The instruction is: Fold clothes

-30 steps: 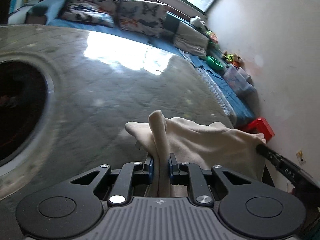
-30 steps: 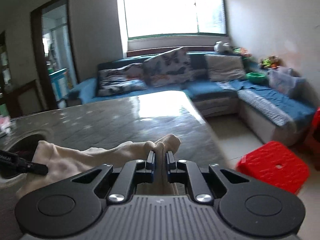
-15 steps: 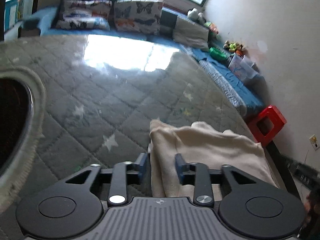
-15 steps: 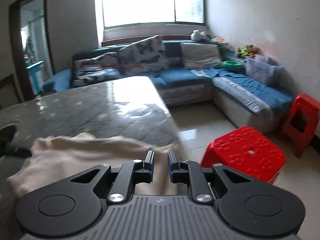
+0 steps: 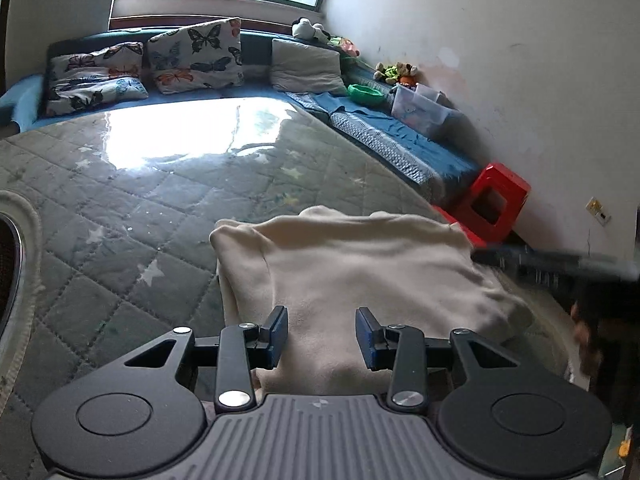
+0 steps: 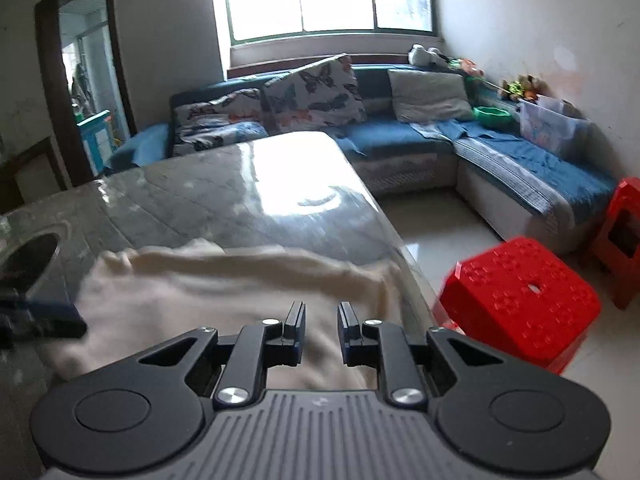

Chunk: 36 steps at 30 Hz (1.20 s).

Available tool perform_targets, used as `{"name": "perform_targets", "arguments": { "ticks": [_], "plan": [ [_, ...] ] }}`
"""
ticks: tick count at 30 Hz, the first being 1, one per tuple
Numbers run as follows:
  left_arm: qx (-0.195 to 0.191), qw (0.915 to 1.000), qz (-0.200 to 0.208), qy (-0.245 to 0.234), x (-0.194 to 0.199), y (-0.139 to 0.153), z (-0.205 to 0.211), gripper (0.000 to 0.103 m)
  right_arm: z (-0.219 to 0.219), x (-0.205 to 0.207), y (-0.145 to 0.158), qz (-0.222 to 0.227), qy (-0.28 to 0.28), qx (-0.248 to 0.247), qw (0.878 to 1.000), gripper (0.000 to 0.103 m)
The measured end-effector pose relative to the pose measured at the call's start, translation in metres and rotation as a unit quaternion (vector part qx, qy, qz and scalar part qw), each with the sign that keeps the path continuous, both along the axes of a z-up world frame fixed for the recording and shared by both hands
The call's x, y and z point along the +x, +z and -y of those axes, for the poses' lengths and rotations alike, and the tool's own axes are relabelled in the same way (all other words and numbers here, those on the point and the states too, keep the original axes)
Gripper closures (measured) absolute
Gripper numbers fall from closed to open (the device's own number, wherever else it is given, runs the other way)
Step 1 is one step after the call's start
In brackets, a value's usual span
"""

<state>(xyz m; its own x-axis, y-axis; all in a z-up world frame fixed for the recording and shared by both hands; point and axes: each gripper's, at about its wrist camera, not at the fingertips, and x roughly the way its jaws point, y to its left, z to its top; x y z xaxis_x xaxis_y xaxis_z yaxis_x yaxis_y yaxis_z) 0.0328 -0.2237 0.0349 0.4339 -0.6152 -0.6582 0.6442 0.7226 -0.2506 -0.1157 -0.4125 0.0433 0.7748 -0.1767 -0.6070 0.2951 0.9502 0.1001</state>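
Note:
A cream garment (image 5: 360, 264) lies folded over on the quilted grey table (image 5: 160, 200), near its right edge. My left gripper (image 5: 322, 320) is open just above the near part of the cloth, and nothing is pinched between its blue pads. In the right wrist view the same garment (image 6: 220, 292) spreads out under my right gripper (image 6: 322, 316). Its jaws are opening, a narrow gap shows, and the cloth lies below them, not gripped. The right gripper (image 5: 540, 260) shows as a blurred dark bar at the cloth's right side. The left gripper (image 6: 40, 312) appears at the cloth's left.
A dark round opening with a pale rim (image 5: 12, 264) is set into the table at the left. The table edge (image 6: 400, 248) drops to the tiled floor, where a red stool (image 6: 520, 300) stands close by. A blue sofa (image 5: 360, 120) with cushions runs behind and along the right wall.
Both grippers held raised folds of the cream garment a second ago. Both have let go, the cloth has dropped flat on the table, and the left jaws now stand much wider.

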Motion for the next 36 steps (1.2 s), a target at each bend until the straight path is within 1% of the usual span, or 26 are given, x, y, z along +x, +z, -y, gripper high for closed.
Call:
{"name": "perform_targets", "arguments": {
  "ticks": [5,8,10,12,13,15,18,20,21,22,24,27,29,32,33,34,35,36],
  "plan": [
    [0.002,1.0000,-0.004,-0.002,0.001,-0.004,0.001,0.061,-0.006,0.042,0.006,-0.009,0.021,-0.008,1.000,0.084],
    [0.007,1.0000,-0.003,-0.006,0.001,-0.006,0.001,0.061,-0.006,0.063,0.000,-0.021,0.030,0.004,0.999,0.084],
    [0.010,0.9999,-0.002,-0.008,0.001,-0.007,0.002,0.061,-0.005,0.079,-0.009,-0.037,0.027,0.005,0.999,0.084],
    [0.010,0.9999,-0.001,-0.011,0.000,-0.008,0.001,0.059,-0.002,0.088,-0.021,-0.051,0.020,0.007,0.998,0.084],
    [0.010,0.9999,-0.001,-0.011,0.000,-0.009,0.001,0.059,-0.001,0.090,-0.024,-0.048,0.016,0.009,0.999,0.084],
    [0.005,0.9999,-0.004,-0.010,0.001,-0.008,-0.001,0.058,-0.004,0.090,-0.021,-0.046,0.011,0.007,0.999,0.083],
    [0.000,0.9999,-0.010,-0.008,0.002,-0.006,-0.003,0.057,-0.015,0.086,-0.011,-0.035,0.027,-0.001,0.999,0.082],
    [-0.001,0.9999,-0.012,-0.008,0.003,-0.006,-0.003,0.056,-0.024,0.087,-0.006,-0.029,0.041,-0.005,0.999,0.076],
    [-0.001,0.9999,-0.013,-0.008,0.003,-0.005,-0.003,0.056,-0.030,0.089,-0.006,-0.028,0.049,-0.006,0.998,0.069],
    [-0.001,0.9999,-0.014,-0.008,0.003,-0.006,-0.002,0.055,-0.035,0.092,-0.006,-0.027,0.056,-0.006,0.998,0.065],
    [0.001,0.9999,-0.014,-0.008,0.003,-0.006,-0.002,0.055,-0.041,0.098,-0.012,-0.038,0.059,-0.011,0.997,0.065],
    [0.000,0.9999,-0.014,-0.008,0.000,-0.004,-0.002,0.049,-0.049,0.104,-0.018,-0.048,0.058,-0.028,0.997,0.063],
    [-0.002,0.9999,-0.012,-0.007,-0.001,-0.002,-0.003,0.046,-0.052,0.097,-0.012,-0.040,0.059,-0.028,0.997,0.056],
    [0.003,1.0000,-0.002,0.001,-0.006,0.001,-0.004,0.038,-0.055,0.080,-0.001,-0.027,0.058,-0.030,0.998,0.052],
    [0.005,1.0000,0.002,0.005,-0.007,0.002,-0.005,0.034,-0.056,0.073,0.002,-0.025,0.054,-0.032,0.998,0.046],
    [0.005,1.0000,0.003,0.007,-0.009,0.003,-0.007,0.033,-0.058,0.067,0.004,-0.026,0.048,-0.032,0.998,0.043],
    [0.005,0.9999,0.004,0.009,-0.010,0.004,-0.008,0.032,-0.059,0.060,0.005,-0.026,0.042,-0.030,0.998,0.042],
    [0.006,0.9999,0.005,0.013,-0.011,0.004,-0.011,0.029,-0.061,0.052,0.006,-0.025,0.036,-0.029,0.999,0.038]
  ]
}}
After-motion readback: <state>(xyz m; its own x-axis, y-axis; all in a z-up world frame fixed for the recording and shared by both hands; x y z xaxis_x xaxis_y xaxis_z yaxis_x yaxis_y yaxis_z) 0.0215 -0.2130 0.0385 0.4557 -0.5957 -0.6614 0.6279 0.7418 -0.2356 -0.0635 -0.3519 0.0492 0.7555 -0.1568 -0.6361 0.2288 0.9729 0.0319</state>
